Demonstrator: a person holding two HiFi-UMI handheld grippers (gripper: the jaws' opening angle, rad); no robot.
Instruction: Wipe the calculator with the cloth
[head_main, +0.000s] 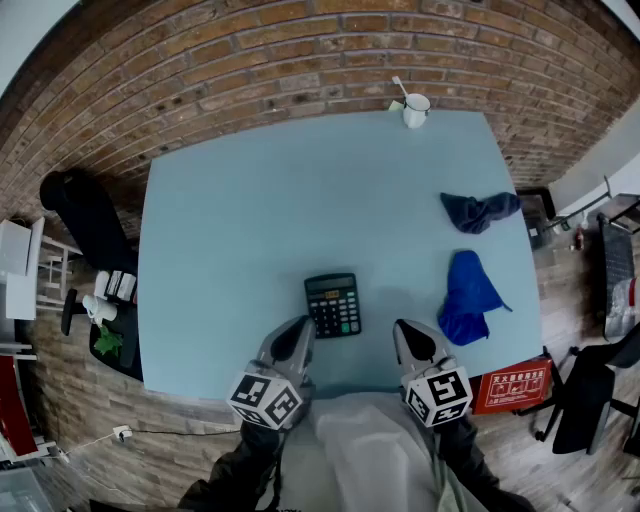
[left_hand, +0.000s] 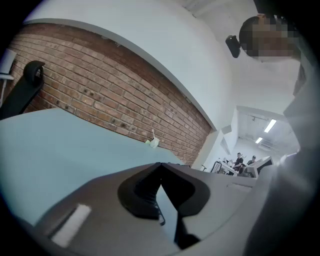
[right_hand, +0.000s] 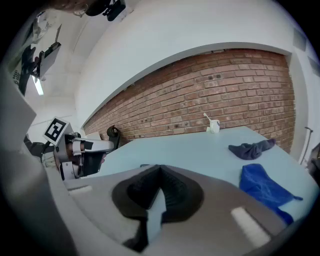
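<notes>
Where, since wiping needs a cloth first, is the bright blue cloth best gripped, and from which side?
Probably the raised fold along the middle of the bright blue cloth, from above with the right tongs, which are nearest and shut. Its edges lie flat on the table, giving little to pinch.

Probably an office: brick wall (head_main: 250, 50), black office chair (head_main: 585, 400), people at desks (left_hand: 239, 160) beyond.

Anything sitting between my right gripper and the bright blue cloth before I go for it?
Nothing visible. Only bare table lies between the right gripper and the blue cloth. The calculator sits left of the gripper, and the dark cloth lies farther back.
</notes>
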